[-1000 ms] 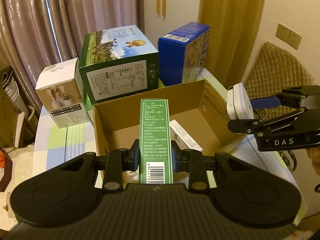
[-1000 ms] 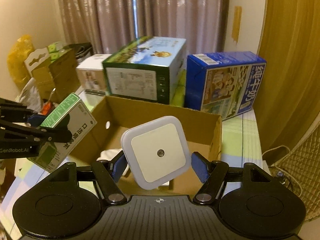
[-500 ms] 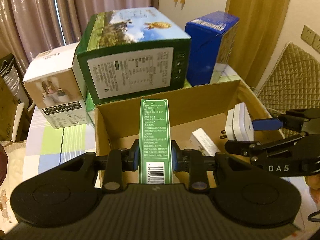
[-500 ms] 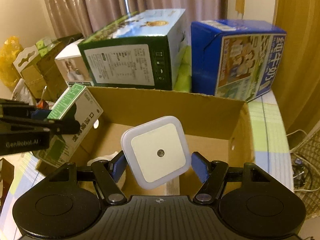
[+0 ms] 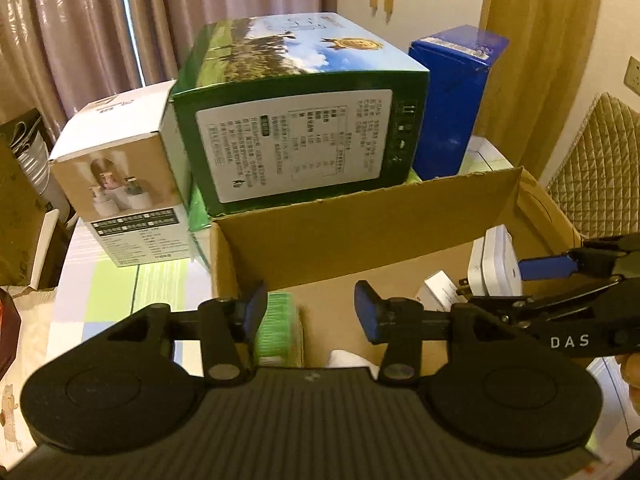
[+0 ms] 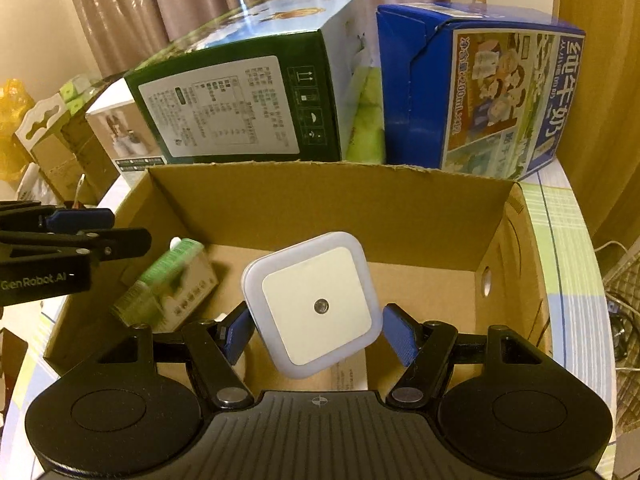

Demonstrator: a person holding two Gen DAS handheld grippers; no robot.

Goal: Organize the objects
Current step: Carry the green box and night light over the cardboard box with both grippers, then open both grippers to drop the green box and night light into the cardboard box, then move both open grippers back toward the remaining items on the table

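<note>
while the left gripper (image 5: 310, 312) is hanging with fingers spread, the green carton (image 6: 168, 284) is lying blurred inside the cardboard box (image 6: 332, 204); the right gripper (image 6: 318, 336) is clasping the white night light (image 6: 312, 304) above it.

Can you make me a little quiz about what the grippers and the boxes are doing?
1. True or false: the left hand-held gripper grips the green carton.
2. What does the right hand-held gripper hold?
A. white night light
B. blue milk carton box
C. spoon
3. Fill in: the green carton is inside the ____ box.

Key: 1 false; 2 A; 3 cardboard.
</note>
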